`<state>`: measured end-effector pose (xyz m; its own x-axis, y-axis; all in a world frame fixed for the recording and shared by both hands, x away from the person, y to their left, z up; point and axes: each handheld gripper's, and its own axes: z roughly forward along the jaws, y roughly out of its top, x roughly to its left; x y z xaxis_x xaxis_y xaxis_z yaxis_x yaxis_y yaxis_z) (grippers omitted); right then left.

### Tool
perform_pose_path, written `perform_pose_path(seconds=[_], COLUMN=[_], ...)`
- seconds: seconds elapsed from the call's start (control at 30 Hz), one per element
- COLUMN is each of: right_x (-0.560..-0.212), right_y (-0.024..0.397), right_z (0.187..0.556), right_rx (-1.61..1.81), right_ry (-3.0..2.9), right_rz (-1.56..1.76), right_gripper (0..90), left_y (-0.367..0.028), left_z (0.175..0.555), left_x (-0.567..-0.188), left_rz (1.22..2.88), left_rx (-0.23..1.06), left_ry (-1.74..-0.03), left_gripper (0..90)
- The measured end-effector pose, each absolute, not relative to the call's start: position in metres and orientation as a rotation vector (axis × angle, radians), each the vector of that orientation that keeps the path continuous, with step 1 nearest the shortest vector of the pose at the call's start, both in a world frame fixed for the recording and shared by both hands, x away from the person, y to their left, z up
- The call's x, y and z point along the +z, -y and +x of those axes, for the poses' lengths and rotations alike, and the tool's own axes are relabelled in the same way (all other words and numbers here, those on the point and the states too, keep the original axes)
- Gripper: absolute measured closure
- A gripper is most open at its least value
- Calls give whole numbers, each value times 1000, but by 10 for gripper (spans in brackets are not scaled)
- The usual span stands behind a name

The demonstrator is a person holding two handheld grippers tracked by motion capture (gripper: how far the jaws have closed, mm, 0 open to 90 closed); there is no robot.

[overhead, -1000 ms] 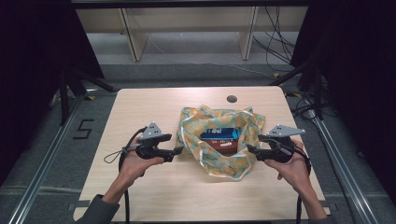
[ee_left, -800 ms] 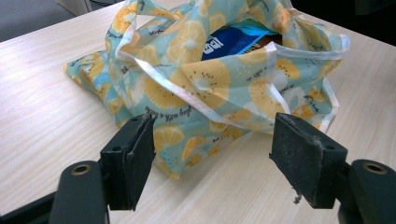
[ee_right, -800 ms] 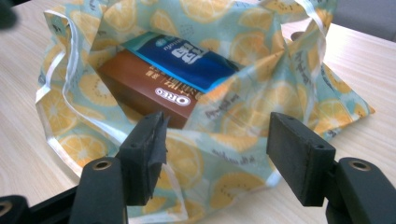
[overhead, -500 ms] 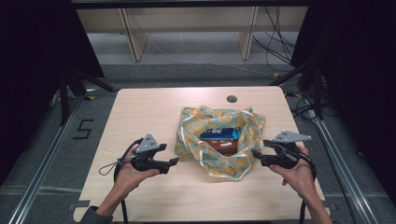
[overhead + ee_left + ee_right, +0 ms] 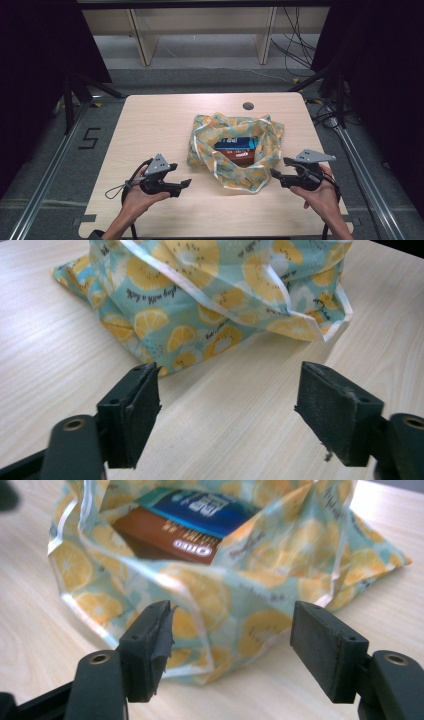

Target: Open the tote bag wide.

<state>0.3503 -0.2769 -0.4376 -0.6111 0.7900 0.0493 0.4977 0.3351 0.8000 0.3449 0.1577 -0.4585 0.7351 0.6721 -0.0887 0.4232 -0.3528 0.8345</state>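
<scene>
A teal cloth bag with a lemon print [image 5: 235,147] lies open on the wooden table [image 5: 150,125], a blue and a brown box [image 5: 237,148] inside it. My left gripper [image 5: 186,184] hovers low near the table's front, left of the bag [image 5: 220,305], clear of it. Its jaws have just been opening and stand open with nothing between them. My right gripper [image 5: 274,175] sits at the bag's front right corner, jaws just opened wider, open and empty. In the right gripper view the bag [image 5: 225,600] and the boxes [image 5: 185,525] lie just beyond the pads.
A round cable hole [image 5: 248,106] sits in the table behind the bag. Bare tabletop lies left of the bag and along the front edge. Wooden shelf legs [image 5: 142,40] and cables [image 5: 295,45] are on the floor beyond.
Both hands drew back from the bag toward the table's front edge and sank a little. The bag's edges were let go; both pairs of jaws stand wider.
</scene>
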Motion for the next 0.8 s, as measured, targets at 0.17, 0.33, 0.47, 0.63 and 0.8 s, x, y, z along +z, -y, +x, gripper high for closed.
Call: perform_pose_path(seconds=[0.17,0.33,0.47,0.63,0.8], right_x=[-443,-446,-450,-454,-459], right_y=[277,277,277,276,278], right_z=[342,333,330,325,322], right_rx=[1173,1190,1183,1178,1155], right_ry=[-2242,-2246,-2253,-2263,-2277], right_rz=[1133,1150,1136,1149,1108], right_gripper=[303,296,295,292,289], left_y=[-160,-160,-160,-159,-160], left_z=[339,335,334,330,325], left_x=[-464,-470,-474,-478,-482], left_rz=[2000,2000,2032,2025,2009], left_rx=[327,331,336,339,340], left_ry=[-834,-843,-832,-838,-852], left_gripper=[223,220,220,220,219])
